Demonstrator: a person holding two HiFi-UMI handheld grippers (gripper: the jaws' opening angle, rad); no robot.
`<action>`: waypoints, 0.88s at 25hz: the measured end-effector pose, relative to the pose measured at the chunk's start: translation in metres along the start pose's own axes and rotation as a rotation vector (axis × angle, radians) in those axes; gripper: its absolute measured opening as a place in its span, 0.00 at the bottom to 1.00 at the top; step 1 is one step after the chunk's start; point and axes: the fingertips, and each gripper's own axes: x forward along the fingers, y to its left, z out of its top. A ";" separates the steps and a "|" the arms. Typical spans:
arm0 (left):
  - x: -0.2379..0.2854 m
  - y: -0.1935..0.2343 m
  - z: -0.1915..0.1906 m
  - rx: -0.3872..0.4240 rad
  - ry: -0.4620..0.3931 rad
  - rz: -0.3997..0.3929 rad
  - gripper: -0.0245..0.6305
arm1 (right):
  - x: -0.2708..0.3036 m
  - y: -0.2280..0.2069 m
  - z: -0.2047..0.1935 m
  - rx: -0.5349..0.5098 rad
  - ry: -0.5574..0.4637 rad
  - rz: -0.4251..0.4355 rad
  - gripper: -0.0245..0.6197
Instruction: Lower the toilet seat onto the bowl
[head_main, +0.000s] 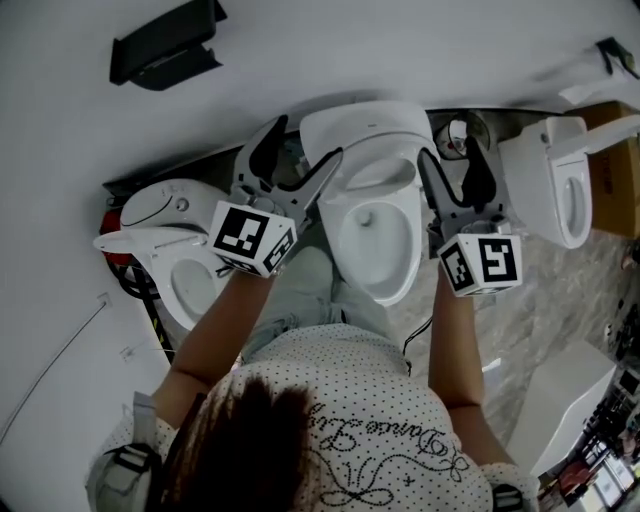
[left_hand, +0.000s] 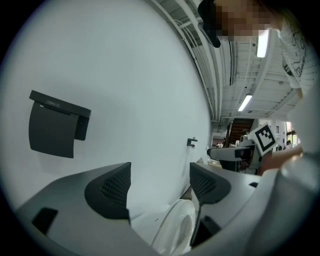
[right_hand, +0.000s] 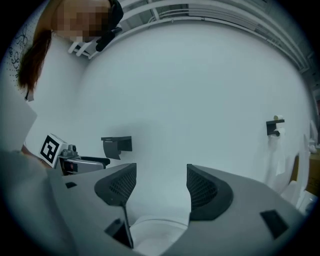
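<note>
Both pairs of fingers spread wide and gripping nothing, a person's left gripper (head_main: 305, 145) and right gripper (head_main: 452, 150) flank the middle toilet. The toilet seat (head_main: 378, 172) stands raised behind the bowl (head_main: 345, 238), its white edge low between the left fingers (left_hand: 107, 192).

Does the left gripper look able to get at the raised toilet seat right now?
Likely yes: the left gripper stands open, the raised toilet seat shows just ahead of its jaws, and nothing blocks the way.
</note>
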 end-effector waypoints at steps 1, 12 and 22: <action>0.003 0.009 -0.005 -0.008 0.006 -0.002 0.57 | 0.012 0.000 -0.007 0.005 0.014 0.000 0.54; 0.022 0.050 -0.031 -0.060 0.053 -0.006 0.57 | 0.079 -0.009 -0.090 0.031 0.210 0.006 0.46; 0.025 0.060 -0.049 -0.086 0.087 0.012 0.57 | 0.102 -0.022 -0.162 0.099 0.386 0.004 0.37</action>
